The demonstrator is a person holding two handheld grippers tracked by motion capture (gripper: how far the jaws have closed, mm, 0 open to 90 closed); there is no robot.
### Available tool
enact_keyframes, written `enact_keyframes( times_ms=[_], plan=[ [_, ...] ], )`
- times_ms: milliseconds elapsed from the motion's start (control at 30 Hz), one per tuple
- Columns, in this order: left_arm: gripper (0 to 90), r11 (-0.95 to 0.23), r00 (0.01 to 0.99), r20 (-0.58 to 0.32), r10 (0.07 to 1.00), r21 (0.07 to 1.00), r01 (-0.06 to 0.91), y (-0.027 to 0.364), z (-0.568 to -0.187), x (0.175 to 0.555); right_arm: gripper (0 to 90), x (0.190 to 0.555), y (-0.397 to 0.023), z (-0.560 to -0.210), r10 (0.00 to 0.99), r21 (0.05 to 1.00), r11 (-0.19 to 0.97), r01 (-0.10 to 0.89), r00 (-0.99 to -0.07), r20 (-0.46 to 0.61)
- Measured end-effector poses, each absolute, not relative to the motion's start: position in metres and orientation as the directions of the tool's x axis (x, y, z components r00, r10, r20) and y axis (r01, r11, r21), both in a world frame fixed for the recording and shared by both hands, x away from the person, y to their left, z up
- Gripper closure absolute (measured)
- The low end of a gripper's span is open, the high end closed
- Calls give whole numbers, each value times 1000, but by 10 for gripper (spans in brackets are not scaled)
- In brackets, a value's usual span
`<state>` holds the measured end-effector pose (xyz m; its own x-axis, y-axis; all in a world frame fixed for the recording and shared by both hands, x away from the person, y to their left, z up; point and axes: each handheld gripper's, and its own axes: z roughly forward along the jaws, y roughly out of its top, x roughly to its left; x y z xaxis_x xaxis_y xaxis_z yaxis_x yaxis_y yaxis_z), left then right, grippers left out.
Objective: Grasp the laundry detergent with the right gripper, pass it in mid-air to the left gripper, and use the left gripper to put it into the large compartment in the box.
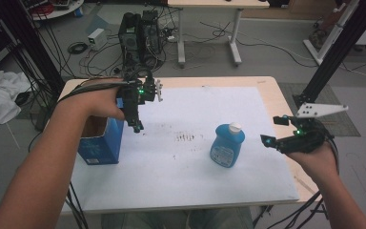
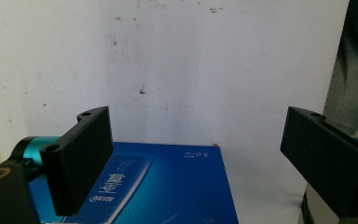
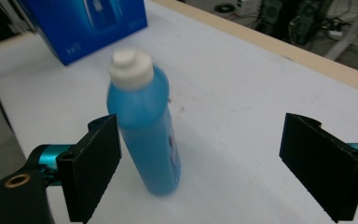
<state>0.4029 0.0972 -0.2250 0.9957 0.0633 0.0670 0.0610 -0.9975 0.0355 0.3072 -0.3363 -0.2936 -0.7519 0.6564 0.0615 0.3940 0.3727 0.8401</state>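
A blue bottle (image 1: 227,145) with a white cap stands upright on the white sheet (image 1: 190,109), right of centre. In the right gripper view the bottle (image 3: 149,135) rises just ahead of the left jaw, apart from both. My right gripper (image 1: 269,141) is open, a short way right of the bottle, pointing at it. A blue carton (image 1: 100,143) stands at the sheet's left edge with its top open. My left gripper (image 1: 137,126) hangs open above the carton's right side, pointing down; the carton (image 2: 168,186) lies below its jaws.
The wooden table (image 1: 271,90) shows beyond the sheet at the right and far sides. A computer tower (image 1: 140,36) and cables sit on the floor behind the table. A black frame post (image 1: 336,52) stands at the right.
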Motion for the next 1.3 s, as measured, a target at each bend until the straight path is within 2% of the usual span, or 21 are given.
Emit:
enact_keyframes(
  times_ms=[100,400,633,800,1033,1067,1300],
  plan=[
    [92,-998,996,69,57,37,55,97,-225,401,118,292,-340,-317,645,840,378,389,-761,62],
    [92,-998,995,73,63,19,61,99,-220,397,118,277,-330,-359,643,820,384,425,-760,92],
    [92,-998,995,78,65,19,63,99,-217,394,118,289,-317,-380,619,824,409,392,-783,65],
    [92,-998,995,78,58,16,57,98,-219,392,118,298,-304,-390,611,813,394,429,-783,117],
    [92,-998,995,77,60,15,59,97,-220,392,118,309,-289,-404,599,821,389,417,-792,119],
    [92,-998,996,66,67,11,66,97,-220,393,118,309,-287,-405,603,812,382,441,-785,143],
    [92,-998,996,70,62,10,62,98,-221,394,118,317,-279,-411,590,833,367,415,-796,137]
  ],
)
